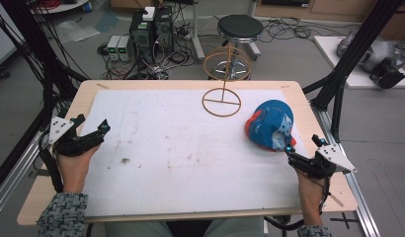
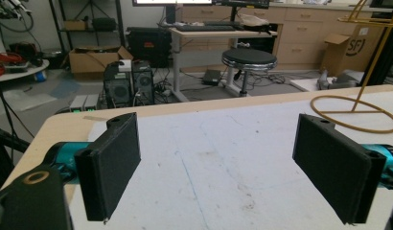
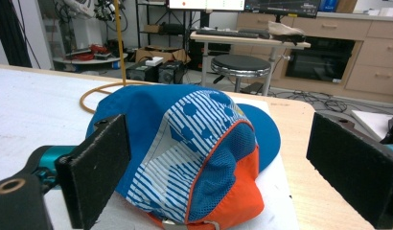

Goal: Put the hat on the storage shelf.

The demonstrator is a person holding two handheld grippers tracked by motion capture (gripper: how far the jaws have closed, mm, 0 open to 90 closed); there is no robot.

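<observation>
A blue and orange cap point(image 1: 269, 126) lies on the white mat point(image 1: 181, 148) at the right side of the table. My right gripper point(image 1: 302, 144) sits just behind it near the table's right edge. In the right gripper view the cap point(image 3: 194, 153) lies between the wide-apart jaws of that gripper point(image 3: 223, 172); the left pad point(image 3: 96, 172) is close against it and the right pad stands clear. My left gripper point(image 1: 94, 122) rests at the mat's left edge, open, and its view point(image 2: 223, 167) has bare mat between the jaws.
A gold wire stand point(image 1: 221, 101) with a ring base stands at the back middle of the mat, also seen as the stand point(image 2: 355, 112) and the stand point(image 3: 119, 43). Beyond the table are a black stool point(image 1: 240, 27) and computer boxes point(image 1: 151, 29). Black frame posts point(image 1: 339, 84) flank the table.
</observation>
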